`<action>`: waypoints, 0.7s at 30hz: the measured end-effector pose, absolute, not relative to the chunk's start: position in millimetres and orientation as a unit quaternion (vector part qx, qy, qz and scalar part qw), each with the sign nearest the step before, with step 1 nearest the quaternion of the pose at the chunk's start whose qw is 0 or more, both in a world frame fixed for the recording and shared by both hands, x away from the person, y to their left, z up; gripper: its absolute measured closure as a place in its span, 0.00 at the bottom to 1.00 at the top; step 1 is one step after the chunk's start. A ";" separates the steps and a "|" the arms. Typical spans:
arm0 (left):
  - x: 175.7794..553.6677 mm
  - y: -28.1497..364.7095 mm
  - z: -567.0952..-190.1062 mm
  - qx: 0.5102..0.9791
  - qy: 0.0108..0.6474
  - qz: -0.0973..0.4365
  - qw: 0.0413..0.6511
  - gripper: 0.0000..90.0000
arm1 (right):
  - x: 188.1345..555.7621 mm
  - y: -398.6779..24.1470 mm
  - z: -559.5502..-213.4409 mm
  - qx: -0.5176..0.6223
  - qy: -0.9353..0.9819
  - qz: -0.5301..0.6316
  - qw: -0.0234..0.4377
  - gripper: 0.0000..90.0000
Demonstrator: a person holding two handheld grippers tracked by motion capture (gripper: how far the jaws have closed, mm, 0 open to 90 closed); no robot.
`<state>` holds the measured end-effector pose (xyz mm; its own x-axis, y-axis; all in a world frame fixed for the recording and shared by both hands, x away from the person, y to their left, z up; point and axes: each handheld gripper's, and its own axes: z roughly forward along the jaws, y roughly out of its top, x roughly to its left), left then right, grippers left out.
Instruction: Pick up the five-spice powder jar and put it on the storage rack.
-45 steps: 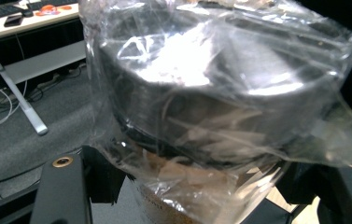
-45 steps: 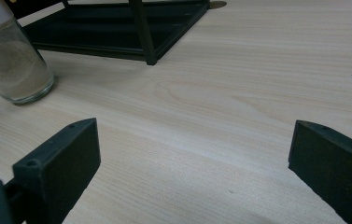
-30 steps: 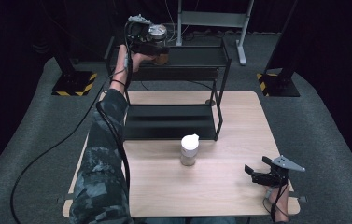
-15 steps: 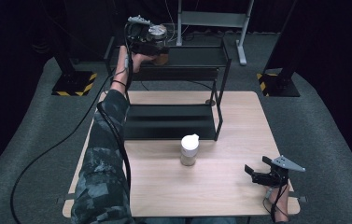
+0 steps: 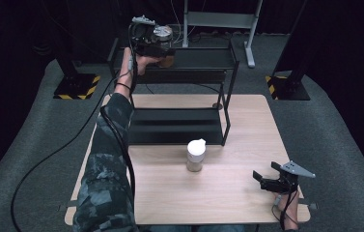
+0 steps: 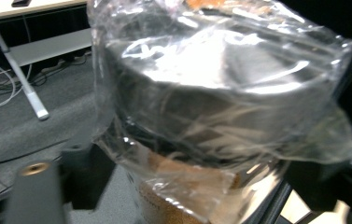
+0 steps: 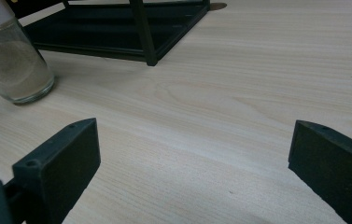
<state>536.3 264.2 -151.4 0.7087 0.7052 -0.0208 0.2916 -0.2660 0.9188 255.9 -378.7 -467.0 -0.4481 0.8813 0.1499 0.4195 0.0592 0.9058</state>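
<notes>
The plastic-wrapped jar (image 5: 162,39) is sitting on the top shelf of the black rack (image 5: 199,58), toward its left end at the far side of the table (image 5: 247,179). In the left gripper view, the jar's (image 6: 220,102) metal lid and brown contents are showing through crinkled film. The left gripper (image 5: 151,44) is reaching in at jar height; its jaws have just been opening and are now standing apart on either side of the jar, which suggests the jar is being left to stand on the shelf on its own. Whether the pads are still brushing the film I cannot tell.

A second jar with a white cap (image 5: 195,155) is waiting on the table just in front of the rack's lower shelf, seemingly next in line. The right gripper (image 5: 272,181) is resting at the near right corner, jaws wide apart and holding nothing, kept clear of the work.
</notes>
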 end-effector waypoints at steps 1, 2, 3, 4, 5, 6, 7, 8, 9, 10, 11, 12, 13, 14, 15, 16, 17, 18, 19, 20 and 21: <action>534.9 263.8 -150.5 0.770 0.326 0.203 0.510 0.12 | 255.9 -378.9 -467.0 0.471 0.690 0.498 0.232 0.01; 532.8 263.7 -150.3 0.768 0.330 0.204 0.510 0.06 | 255.8 -378.9 -467.1 0.471 0.690 0.499 0.232 0.01; 530.2 264.1 -150.1 0.766 0.332 0.207 0.509 0.06 | 255.8 -378.9 -467.1 0.471 0.690 0.499 0.232 0.01; 527.8 265.2 -150.3 0.765 0.334 0.208 0.510 0.05 | 255.7 -378.9 -467.1 0.471 0.690 0.499 0.232 0.01; 525.3 266.6 -150.9 0.764 0.333 0.209 0.512 0.03 | 255.8 -379.0 -467.1 0.471 0.690 0.499 0.232 0.01; 522.1 267.3 -150.3 0.764 0.332 0.213 0.510 0.02 | 255.8 -379.1 -467.1 0.471 0.690 0.499 0.231 0.01; 518.9 268.7 -151.0 0.762 0.332 0.214 0.513 0.01 | 255.8 -379.2 -467.2 0.471 0.690 0.499 0.231 0.01; 515.4 270.6 -151.8 0.759 0.331 0.216 0.517 0.00 | 255.8 -379.2 -467.2 0.471 0.689 0.499 0.231 0.01; 511.7 272.4 -152.4 0.757 0.331 0.218 0.519 0.00 | 255.7 -379.3 -467.2 0.471 0.689 0.499 0.231 0.01; 508.5 274.8 -153.3 0.756 0.328 0.219 0.522 0.00 | 255.8 -379.3 -467.2 0.471 0.689 0.499 0.231 0.01; 504.5 276.8 -154.5 0.755 0.325 0.223 0.524 0.00 | 255.8 -379.3 -467.2 0.471 0.689 0.499 0.231 0.01; 499.3 278.5 -156.5 0.751 0.326 0.229 0.527 0.00 | 255.7 -379.2 -467.2 0.471 0.689 0.499 0.231 0.01; 495.5 282.4 -159.5 0.746 0.325 0.227 0.535 0.00 | 255.7 -379.2 -467.3 0.471 0.689 0.499 0.231 0.01; 491.2 285.5 -162.0 0.743 0.324 0.228 0.540 0.00 | 255.6 -379.1 -467.2 0.471 0.689 0.499 0.231 0.01; 485.3 286.1 -164.4 0.740 0.325 0.235 0.540 0.00 | 255.7 -379.2 -467.2 0.471 0.689 0.499 0.231 0.01; 480.9 287.7 -167.5 0.740 0.321 0.238 0.541 0.00 | 255.7 -379.2 -467.2 0.471 0.689 0.499 0.231 0.01; 476.7 288.8 -170.0 0.742 0.318 0.239 0.539 0.00 | 255.7 -379.2 -467.2 0.471 0.689 0.499 0.231 0.01; 471.5 288.0 -173.3 0.744 0.318 0.244 0.535 0.00 | 255.7 -379.3 -467.2 0.471 0.689 0.500 0.231 0.01; 467.9 287.7 -175.8 0.749 0.315 0.244 0.529 0.00 | 255.6 -379.3 -467.2 0.471 0.689 0.499 0.231 0.01; 463.7 287.4 -178.9 0.754 0.311 0.244 0.524 0.00 | 255.5 -379.3 -467.5 0.471 0.689 0.500 0.232 0.01; 457.5 288.2 -184.7 0.757 0.307 0.245 0.522 0.00 | 255.7 -379.5 -467.5 0.471 0.689 0.500 0.231 0.01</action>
<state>457.5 288.2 -184.7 0.6915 0.7205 0.0512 0.2085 -0.2670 0.9409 255.7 -379.5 -467.5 -0.4493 0.8802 0.1527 0.4174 0.0557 0.9070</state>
